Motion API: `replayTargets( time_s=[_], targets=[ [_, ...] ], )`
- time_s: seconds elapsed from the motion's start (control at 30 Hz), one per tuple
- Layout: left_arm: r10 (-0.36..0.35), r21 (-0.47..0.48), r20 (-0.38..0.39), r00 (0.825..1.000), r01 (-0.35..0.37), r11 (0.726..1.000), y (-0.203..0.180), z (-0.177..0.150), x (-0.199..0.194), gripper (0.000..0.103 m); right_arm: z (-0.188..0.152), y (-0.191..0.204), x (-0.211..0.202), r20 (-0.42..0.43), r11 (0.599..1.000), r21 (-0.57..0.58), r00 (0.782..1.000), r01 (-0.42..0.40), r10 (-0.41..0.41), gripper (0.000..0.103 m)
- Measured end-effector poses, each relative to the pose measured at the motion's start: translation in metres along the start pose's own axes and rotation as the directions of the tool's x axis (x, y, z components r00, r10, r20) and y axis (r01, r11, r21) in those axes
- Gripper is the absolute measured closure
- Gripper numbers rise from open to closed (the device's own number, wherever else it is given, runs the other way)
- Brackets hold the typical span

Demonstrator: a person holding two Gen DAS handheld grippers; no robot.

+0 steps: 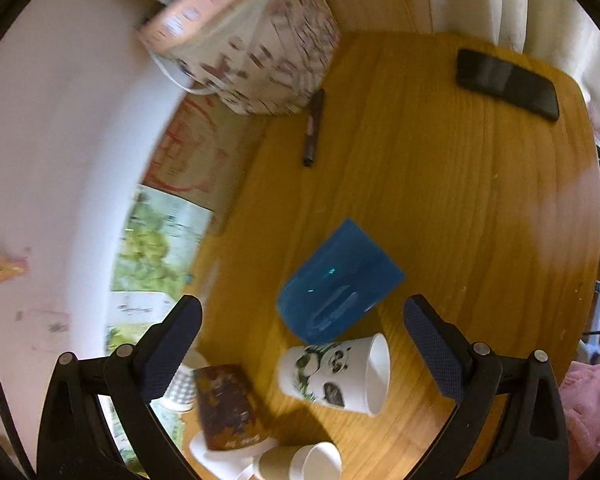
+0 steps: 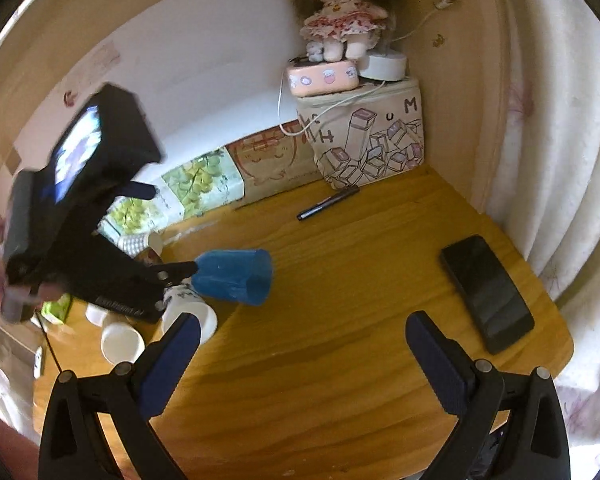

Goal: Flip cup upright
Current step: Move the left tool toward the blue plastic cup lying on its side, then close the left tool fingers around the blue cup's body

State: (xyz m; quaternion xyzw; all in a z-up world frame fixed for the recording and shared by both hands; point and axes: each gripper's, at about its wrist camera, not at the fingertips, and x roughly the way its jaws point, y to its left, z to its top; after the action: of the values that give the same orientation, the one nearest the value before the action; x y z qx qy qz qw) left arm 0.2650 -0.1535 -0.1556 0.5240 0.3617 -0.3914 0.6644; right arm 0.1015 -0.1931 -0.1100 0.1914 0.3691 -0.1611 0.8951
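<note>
Blue-padded and spread wide, my left hand-held gripper (image 1: 302,344) holds nothing, and the blue cup (image 1: 337,288) lies on its side on the wooden tabletop (image 1: 460,208) just ahead, beside a panda cup (image 1: 336,374). My right hand-held gripper (image 2: 302,364) is wide open and empty too. Farther off I see a pen (image 2: 328,203) and a phone (image 2: 486,293).

The left gripper (image 2: 188,270) touches the blue cup (image 2: 234,276), lying on the wooden table (image 2: 340,360).
</note>
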Motion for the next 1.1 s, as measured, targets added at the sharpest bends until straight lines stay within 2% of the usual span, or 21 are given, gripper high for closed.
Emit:
replayTargets(
  time_s=[0.3, 0.63, 0.93, 1.1],
  targets=[
    [-0.042, 0.074, -0.099, 0.994, 0.049, 0.996, -0.016, 0.006, 0.053, 0.002, -0.013, -0.003, 0.029, -0.105, 0.999, 0.036, 0.994, 0.037, -0.033, 0.0],
    [-0.078, 0.103, -0.153, 0.985, 0.094, 0.99, -0.023, 0.012, 0.085, 0.002, -0.022, 0.01, 0.048, -0.147, 0.997, 0.079, 0.989, 0.013, -0.001, 0.0],
    [-0.119, 0.068, -0.216, 0.969, 0.137, 0.988, -0.021, 0.017, 0.11, 0.002, -0.029, 0.016, 0.054, -0.17, 0.996, 0.09, 0.985, 0.002, 0.013, 0.0],
    [-0.141, 0.037, -0.223, 0.965, 0.153, 0.988, -0.013, 0.018, 0.117, 0.007, -0.032, 0.017, 0.055, -0.184, 0.996, 0.093, 0.983, 0.01, 0.008, 0.0]
  ],
)
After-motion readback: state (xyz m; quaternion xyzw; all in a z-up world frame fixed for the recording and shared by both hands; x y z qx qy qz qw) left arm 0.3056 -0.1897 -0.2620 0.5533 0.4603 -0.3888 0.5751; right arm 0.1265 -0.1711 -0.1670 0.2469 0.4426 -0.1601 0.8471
